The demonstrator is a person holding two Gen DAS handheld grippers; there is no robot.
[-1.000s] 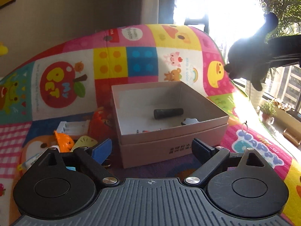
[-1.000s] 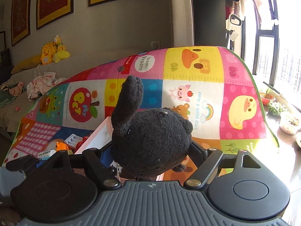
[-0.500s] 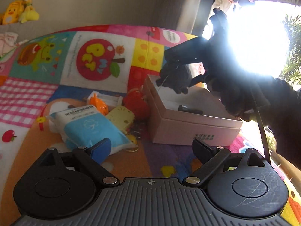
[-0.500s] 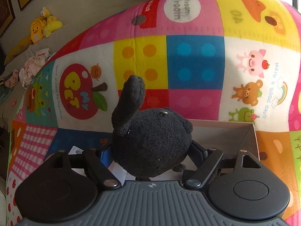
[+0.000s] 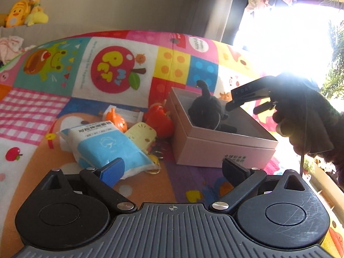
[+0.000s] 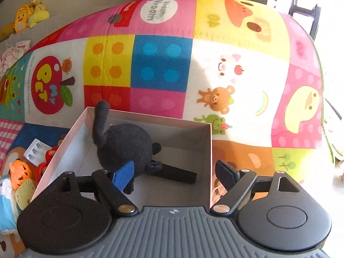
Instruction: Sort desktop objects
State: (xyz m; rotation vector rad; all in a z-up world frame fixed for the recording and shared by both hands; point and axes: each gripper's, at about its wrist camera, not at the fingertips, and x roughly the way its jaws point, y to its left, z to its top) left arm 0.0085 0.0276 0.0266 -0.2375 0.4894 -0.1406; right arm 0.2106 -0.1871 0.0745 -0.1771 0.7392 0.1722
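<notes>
Plush toy (image 6: 126,144), black, round fuzzy body with one long upright ear or tail: I log it lying inside the open cardboard box (image 6: 206,163), toward the box's left wall, tail up past the rim. Beneath and beside it in the box lies a black cylinder (image 6: 178,173).

Play mat (image 6: 236,49), largest item: bright patchwork of cartoon animals, blocks and a red apple panel, covering the surface under everything.

Box, pale pink-beige, lid off, printed text on its near side.

Tissue pack (image 5: 107,148), blue and white, left of the box on the mat. Next to it, smaller: a pale yellow toy (image 5: 142,134), a red toy (image 5: 159,120) touching the box's left side, an orange toy (image 5: 117,119).

My right gripper (image 6: 175,173) hangs over the box's near edge, angled down into it, jaws wide apart and holding nothing; the blue pad (image 6: 123,176) sits just beside the plush.

My left gripper (image 5: 173,171) hovers low over the mat in front of the box, jaws wide, gripping nothing.
</notes>
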